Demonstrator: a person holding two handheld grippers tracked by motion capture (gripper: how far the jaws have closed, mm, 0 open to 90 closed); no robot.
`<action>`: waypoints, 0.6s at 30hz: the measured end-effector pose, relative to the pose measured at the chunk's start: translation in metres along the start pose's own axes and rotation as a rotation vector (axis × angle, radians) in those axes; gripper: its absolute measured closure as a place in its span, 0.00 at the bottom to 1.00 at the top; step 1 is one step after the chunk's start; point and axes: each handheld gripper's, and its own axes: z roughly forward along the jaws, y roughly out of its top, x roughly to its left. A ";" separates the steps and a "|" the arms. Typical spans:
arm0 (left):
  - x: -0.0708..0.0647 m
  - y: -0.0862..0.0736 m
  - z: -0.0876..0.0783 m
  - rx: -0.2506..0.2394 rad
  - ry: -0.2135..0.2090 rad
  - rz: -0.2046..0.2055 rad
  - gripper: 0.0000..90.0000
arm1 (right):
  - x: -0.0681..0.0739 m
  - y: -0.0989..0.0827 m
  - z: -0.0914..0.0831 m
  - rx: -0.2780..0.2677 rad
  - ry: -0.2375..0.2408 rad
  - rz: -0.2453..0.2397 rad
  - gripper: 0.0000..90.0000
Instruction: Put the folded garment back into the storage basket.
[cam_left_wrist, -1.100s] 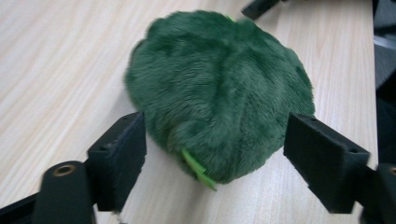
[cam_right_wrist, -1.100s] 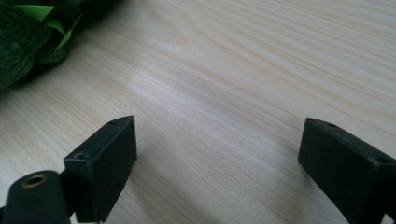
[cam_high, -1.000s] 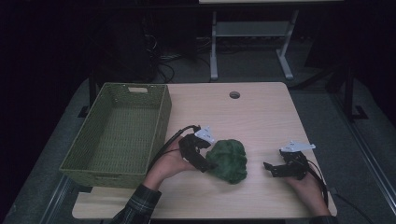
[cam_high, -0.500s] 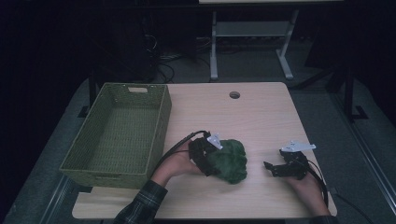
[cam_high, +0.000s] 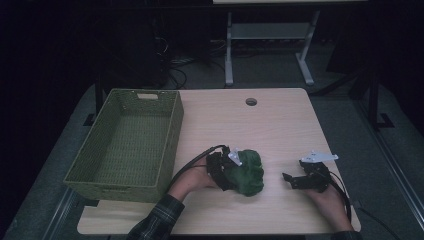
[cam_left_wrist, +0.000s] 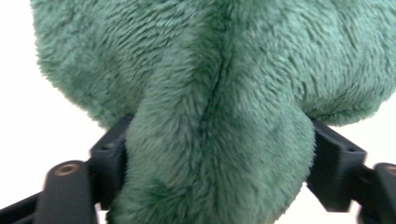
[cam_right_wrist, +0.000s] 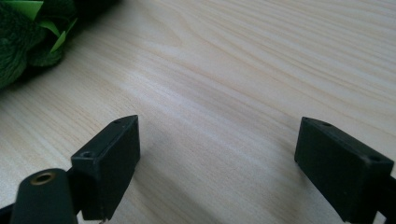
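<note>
Near the table's (cam_high: 280, 125) front edge, left gripper (cam_high: 231, 172) has just been closing, jaws squeezing the green plush toy (cam_left_wrist: 210, 93); right gripper (cam_right_wrist: 217, 163) rests wide open, empty.

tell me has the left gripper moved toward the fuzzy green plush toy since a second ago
Yes. The left gripper has slid right, away from the green woven basket, onto the fuzzy green plush toy, jaws just closing around it.

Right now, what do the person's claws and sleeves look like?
Both claws are black with two blocky jaws. The left claw and right claw each carry a grey three-cornered plate and trail a black cable. The left sleeve is dark plaid.
</note>
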 end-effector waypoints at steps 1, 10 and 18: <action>0.001 0.000 0.000 0.004 0.001 0.002 0.29 | 0.000 0.000 0.000 0.000 0.000 0.001 0.15; 0.004 0.000 -0.005 0.026 -0.028 -0.023 0.77 | 0.000 0.000 0.000 -0.001 -0.003 0.000 0.15; 0.006 -0.002 -0.010 0.004 -0.052 -0.069 0.86 | 0.000 0.000 0.000 -0.002 -0.003 0.000 0.15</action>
